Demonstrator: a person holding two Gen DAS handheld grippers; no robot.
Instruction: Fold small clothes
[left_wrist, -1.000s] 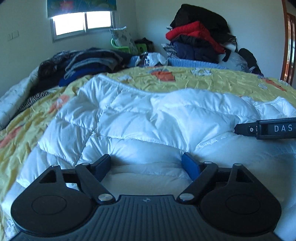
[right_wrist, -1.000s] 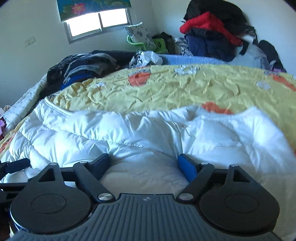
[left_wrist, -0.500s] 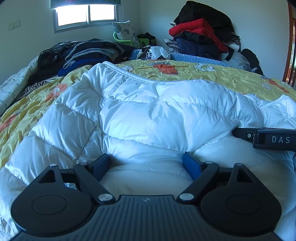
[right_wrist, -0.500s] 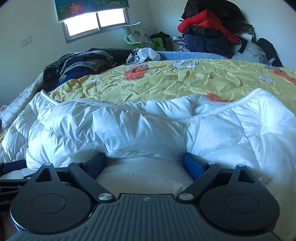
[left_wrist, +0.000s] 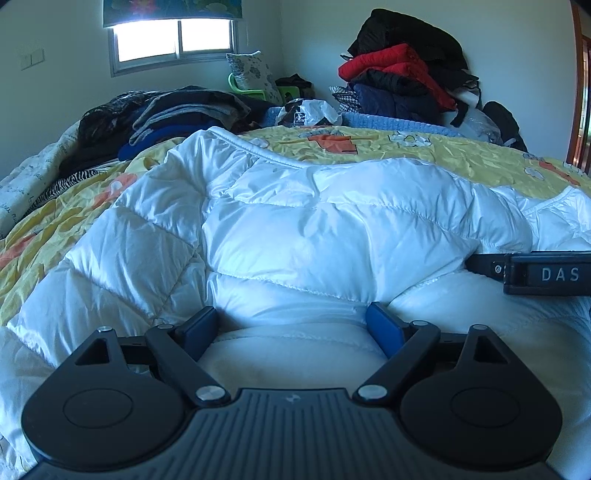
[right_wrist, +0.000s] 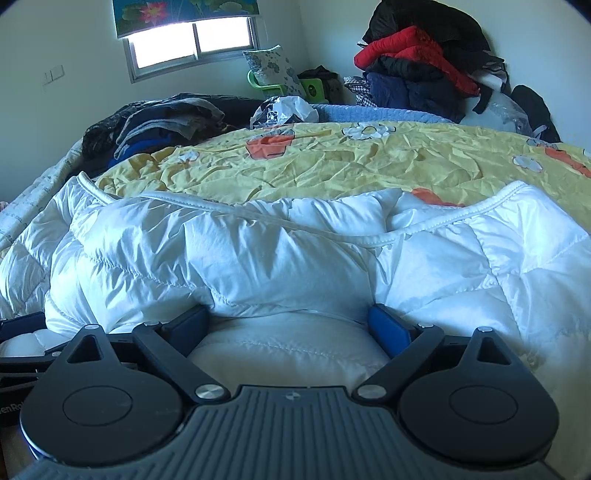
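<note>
Two pairs of tongs sit low over a white quilted jacket (left_wrist: 332, 236) that lies spread across the yellow flowered bedspread (right_wrist: 332, 162) of the bed. Compared with a second ago, the jacket's far edge has come forward off the bedspread and now bunches in a thick fold close ahead of both tongs, so more yellow cloth shows beyond it in the right wrist view. The left tongs (left_wrist: 293, 325) stand spread wide, a puffy panel of the jacket bulging between the blue pads, which lie against it at the sides without visibly squeezing it. The right tongs (right_wrist: 291, 325) have just been opening and stand spread too, with a bulge of the jacket between them in the same way.

From the left wrist view, the right tongs show only as a black bar cut off at the right edge. The jacket's near hem is hidden under both tool bodies, and its sleeves cannot be made out in the folds. Heaps of dark clothes (left_wrist: 166, 114) lie on the bed's far side.
</note>
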